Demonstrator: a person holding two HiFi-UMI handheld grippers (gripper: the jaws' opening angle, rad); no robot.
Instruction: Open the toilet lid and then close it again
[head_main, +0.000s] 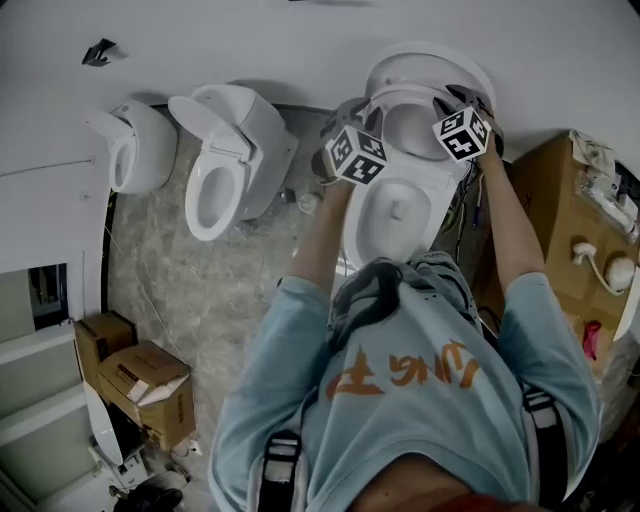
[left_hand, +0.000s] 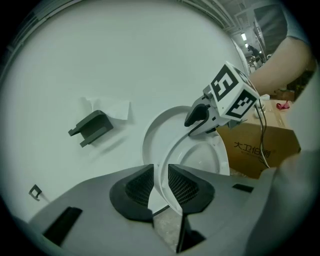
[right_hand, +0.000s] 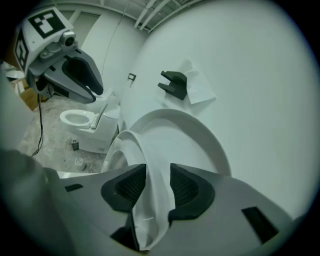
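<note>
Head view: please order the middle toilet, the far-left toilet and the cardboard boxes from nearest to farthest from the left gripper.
1. Middle toilet, just left of the left gripper.
2. Far-left toilet, by the wall.
3. Cardboard boxes, lower left on the floor.

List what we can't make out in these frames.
Head view: where the left gripper and right gripper meet the toilet seat, hidden by their marker cubes.
Head view: front of the bowl, covered by the person.
Right gripper view: small floor items beside the far toilet, too small to identify.
</note>
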